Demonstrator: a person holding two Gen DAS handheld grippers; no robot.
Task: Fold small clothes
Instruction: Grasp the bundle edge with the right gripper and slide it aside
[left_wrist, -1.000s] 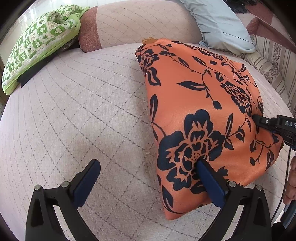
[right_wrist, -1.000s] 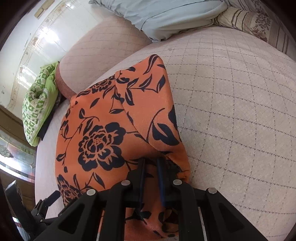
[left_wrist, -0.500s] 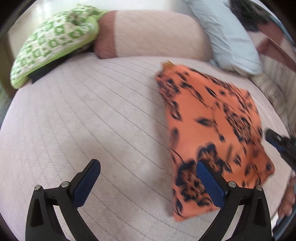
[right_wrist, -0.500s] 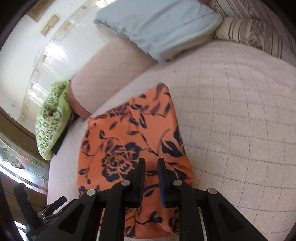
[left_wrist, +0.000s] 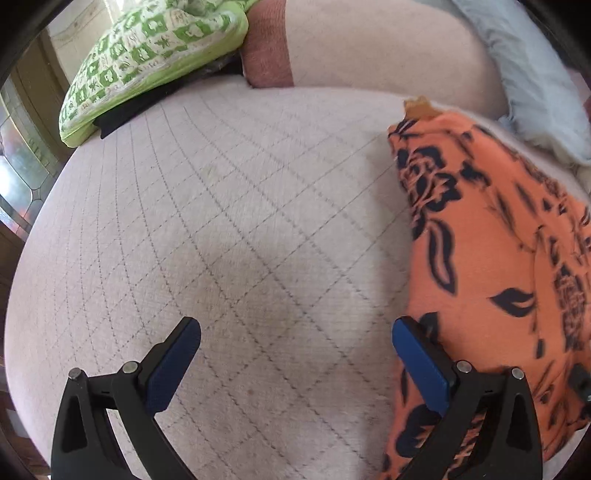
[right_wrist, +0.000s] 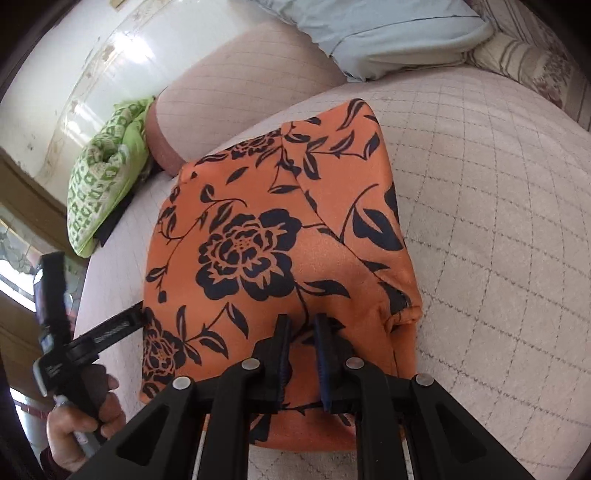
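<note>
An orange garment with black flowers (right_wrist: 280, 236) lies folded on the quilted pale pink bed (right_wrist: 498, 229). My right gripper (right_wrist: 301, 328) is shut on the near edge of the garment's top layer. In the left wrist view the garment (left_wrist: 498, 266) fills the right side. My left gripper (left_wrist: 295, 350) is wide open and empty over bare bed (left_wrist: 221, 240), its right finger (left_wrist: 417, 354) at the garment's left edge. The left gripper also shows in the right wrist view (right_wrist: 122, 325), beside the garment's left edge.
A green and white patterned pillow (left_wrist: 147, 51) lies at the far left over something dark. A pale blue pillow (right_wrist: 388, 33) and a striped pillow (right_wrist: 532, 62) lie at the head. A pink bolster (left_wrist: 369, 40) runs along the back.
My left gripper, open throughout, has swung left off the garment and now faces bare bed. My right gripper stays shut on the cloth, and the garment looks flatter.
</note>
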